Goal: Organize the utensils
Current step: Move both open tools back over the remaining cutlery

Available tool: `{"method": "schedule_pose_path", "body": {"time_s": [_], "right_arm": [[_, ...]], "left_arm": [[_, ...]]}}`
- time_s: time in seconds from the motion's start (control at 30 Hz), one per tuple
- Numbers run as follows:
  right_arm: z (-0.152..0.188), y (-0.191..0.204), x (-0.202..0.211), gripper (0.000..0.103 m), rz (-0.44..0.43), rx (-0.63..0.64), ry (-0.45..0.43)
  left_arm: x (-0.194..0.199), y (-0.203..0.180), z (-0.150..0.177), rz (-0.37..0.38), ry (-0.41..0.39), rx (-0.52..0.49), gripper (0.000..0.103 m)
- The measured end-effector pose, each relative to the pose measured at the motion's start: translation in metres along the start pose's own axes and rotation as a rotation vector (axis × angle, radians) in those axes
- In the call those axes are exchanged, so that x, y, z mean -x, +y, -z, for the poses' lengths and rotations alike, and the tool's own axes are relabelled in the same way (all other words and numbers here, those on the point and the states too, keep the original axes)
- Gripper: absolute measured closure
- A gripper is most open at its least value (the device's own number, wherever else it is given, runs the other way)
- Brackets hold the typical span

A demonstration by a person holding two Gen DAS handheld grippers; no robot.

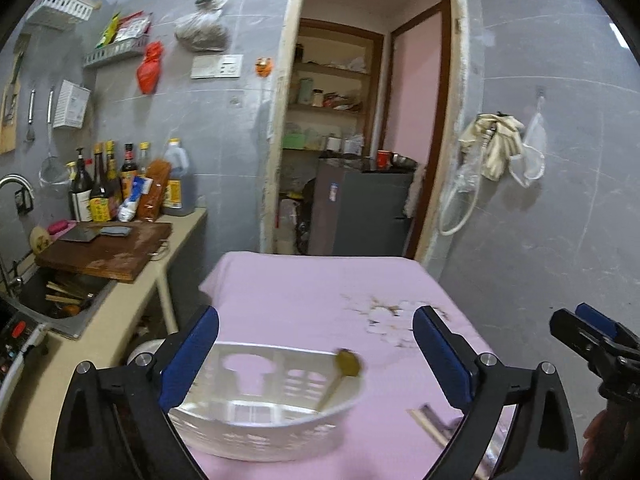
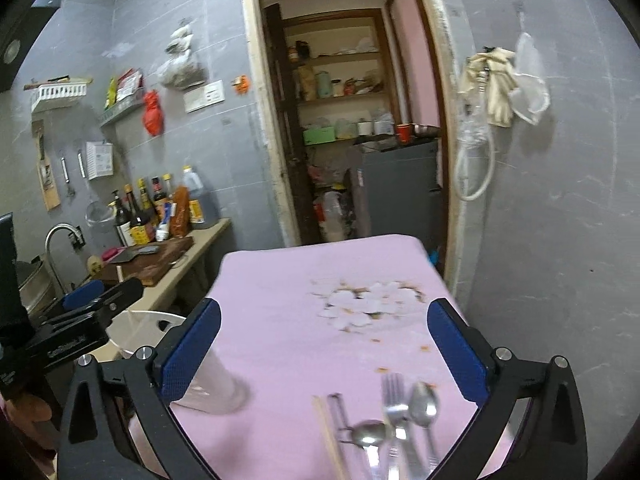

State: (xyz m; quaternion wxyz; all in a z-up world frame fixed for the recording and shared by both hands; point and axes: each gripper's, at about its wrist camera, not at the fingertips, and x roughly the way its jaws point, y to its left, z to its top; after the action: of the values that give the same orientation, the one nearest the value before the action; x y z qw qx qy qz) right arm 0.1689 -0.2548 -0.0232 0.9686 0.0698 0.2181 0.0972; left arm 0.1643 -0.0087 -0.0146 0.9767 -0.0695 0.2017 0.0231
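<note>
Resting on the pink tablecloth (image 1: 304, 292), a white slotted basket (image 1: 276, 428) lies low between the fingers of the left gripper (image 1: 316, 344), nearer the left finger; neither blue pad touches it. The left gripper's jaws stand wide apart with nothing clamped. One utensil with a pale handle and a greenish-yellow head (image 1: 347, 362) leans inside the basket against its right rim. Its type cannot be told because of blur. To the right of the basket, a pair of chopsticks (image 1: 430, 424) lies flat on the cloth, just inside the right finger.

In the right wrist view, the right gripper (image 2: 324, 344) also holds its jaws wide apart and empty. Loose cutlery lies on the cloth at the lower edge, between the two fingers and nearer the right one:
- a fork (image 2: 394, 408), centred;
- a spoon (image 2: 424, 404), just right of the fork;
- a second spoon (image 2: 370, 434), just left of the fork;
- chopsticks (image 2: 329, 436), leftmost.

No pad contacts any of these items.
</note>
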Motion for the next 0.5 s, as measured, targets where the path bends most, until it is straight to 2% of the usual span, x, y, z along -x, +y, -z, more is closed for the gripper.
{"method": "schedule_pose_path", "body": {"time_s": [0.1, 0.3, 0.5], "right_arm": [[0.005, -0.024, 0.005, 0.001, 0.012, -0.006, 0.010], [0.022, -0.074, 0.001, 0.001, 0.019, -0.004, 0.060], [0.045, -0.117, -0.024, 0.001, 0.005, 0.008, 0.120]], "left_arm": [[0.004, -0.019, 0.008, 0.010, -0.001, 0.016, 0.005], [0.003, -0.060, 0.036, -0.008, 0.045, 0.025, 0.005], [-0.016, -0.087, 0.072, -0.047, 0.135, 0.070, 0.005]]}}
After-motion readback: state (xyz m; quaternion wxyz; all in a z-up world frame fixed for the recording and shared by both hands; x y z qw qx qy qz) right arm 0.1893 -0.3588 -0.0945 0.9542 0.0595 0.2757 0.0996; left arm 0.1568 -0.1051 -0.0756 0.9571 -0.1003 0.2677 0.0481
